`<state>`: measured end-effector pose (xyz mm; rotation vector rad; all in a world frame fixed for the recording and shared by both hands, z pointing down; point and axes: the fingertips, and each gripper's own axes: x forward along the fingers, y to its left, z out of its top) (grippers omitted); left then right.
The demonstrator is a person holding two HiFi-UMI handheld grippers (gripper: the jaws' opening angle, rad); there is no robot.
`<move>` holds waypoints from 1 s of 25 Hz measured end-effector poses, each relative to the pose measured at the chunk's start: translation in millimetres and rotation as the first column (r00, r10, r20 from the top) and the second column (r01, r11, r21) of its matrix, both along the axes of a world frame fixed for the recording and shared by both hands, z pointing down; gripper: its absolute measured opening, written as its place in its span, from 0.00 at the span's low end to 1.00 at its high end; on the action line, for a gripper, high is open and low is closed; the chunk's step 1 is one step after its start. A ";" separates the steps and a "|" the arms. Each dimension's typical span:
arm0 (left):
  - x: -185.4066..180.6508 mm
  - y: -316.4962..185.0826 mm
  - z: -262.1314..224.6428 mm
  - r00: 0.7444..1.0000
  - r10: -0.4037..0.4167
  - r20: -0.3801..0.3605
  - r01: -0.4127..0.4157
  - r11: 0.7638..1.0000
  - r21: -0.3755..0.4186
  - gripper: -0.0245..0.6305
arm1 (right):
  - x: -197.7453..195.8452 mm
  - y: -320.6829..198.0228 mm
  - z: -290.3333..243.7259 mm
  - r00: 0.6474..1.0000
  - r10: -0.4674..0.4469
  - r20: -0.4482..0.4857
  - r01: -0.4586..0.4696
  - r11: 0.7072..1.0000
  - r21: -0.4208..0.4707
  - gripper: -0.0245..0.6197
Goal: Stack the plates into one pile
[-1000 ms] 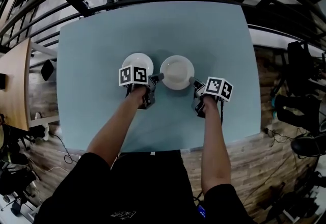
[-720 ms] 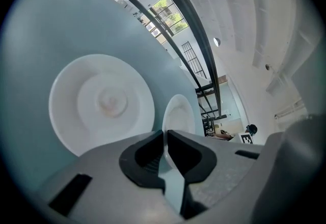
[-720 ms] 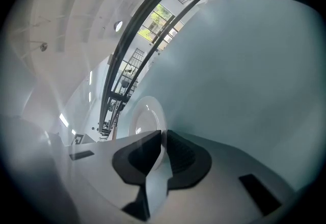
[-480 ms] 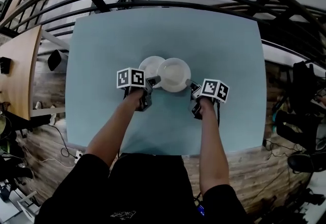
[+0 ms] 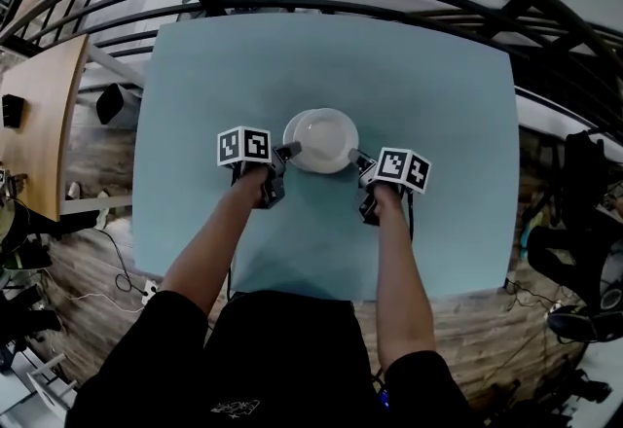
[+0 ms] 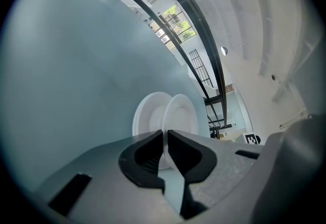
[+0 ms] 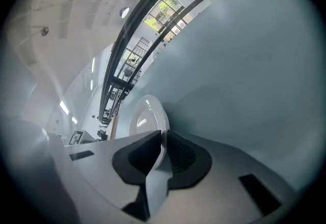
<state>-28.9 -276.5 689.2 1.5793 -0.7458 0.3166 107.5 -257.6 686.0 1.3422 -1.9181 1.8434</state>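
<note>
At the left, the left gripper [image 5: 282,156] is held low over the pale blue counter [image 5: 428,86]. Its jaws are drawn to a narrow slit and pinched on the left rim of the upper plate [image 5: 324,138]. Just left of that rim, a thin white crescent of the lower plate [image 5: 289,136] is seen; this plate lies flat on the counter near its middle and is almost wholly covered by the upper one. In the left gripper view, a gap is shown between the two rims on the far side. At the right, the opposite rim of the upper plate is gripped by the right gripper [image 5: 358,161], whose jaws are likewise nearly together and closed on the thin white edge.
</note>
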 end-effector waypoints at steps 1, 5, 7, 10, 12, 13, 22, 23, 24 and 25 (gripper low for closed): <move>-4.4 0.2 0.8 1.000 -0.003 0.002 0.003 1.000 -0.002 0.09 | -4.3 -0.2 0.5 1.000 -0.004 0.000 0.004 1.000 -0.001 0.09; -13.7 1.3 1.9 1.000 -0.004 0.008 0.004 1.000 -0.013 0.09 | -13.2 -0.3 1.4 1.000 -0.014 0.000 0.014 1.000 -0.011 0.09; -18.6 1.4 3.8 1.000 -0.001 0.010 0.002 1.000 -0.024 0.09 | -18.0 -0.7 2.8 1.000 -0.017 -0.002 0.017 1.000 -0.018 0.09; -24.0 2.0 7.9 1.000 0.013 0.021 -0.012 0.999 -0.033 0.09 | -23.8 -1.0 6.8 1.000 -0.021 -0.003 0.021 0.999 -0.027 0.09; -26.1 3.4 9.2 0.999 0.023 0.031 -0.022 0.999 -0.032 0.09 | -26.5 0.1 8.0 1.000 -0.021 -0.002 0.021 0.999 -0.031 0.09; -27.2 4.2 9.1 0.999 0.027 0.035 -0.026 0.999 -0.031 0.09 | -28.0 0.8 8.1 1.000 -0.020 0.000 0.020 0.999 -0.033 0.09; -24.0 6.0 7.4 0.995 0.081 0.053 -0.079 0.996 -0.031 0.09 | -23.9 -3.2 4.2 1.000 -0.009 -0.005 0.009 1.000 -0.027 0.09; -22.0 6.3 6.9 0.994 0.095 0.060 -0.094 0.995 -0.029 0.09 | -22.4 -3.2 3.6 1.000 -0.009 -0.006 0.009 1.000 -0.026 0.09; -22.3 6.1 6.8 0.991 0.112 0.068 -0.110 0.994 -0.026 0.09 | -23.3 -3.5 3.7 1.000 -0.010 -0.009 0.010 1.000 -0.025 0.09; -24.8 5.5 7.2 0.989 0.129 0.076 -0.128 0.992 -0.022 0.10 | -26.2 -4.0 4.5 1.000 -0.011 -0.012 0.010 1.000 -0.025 0.09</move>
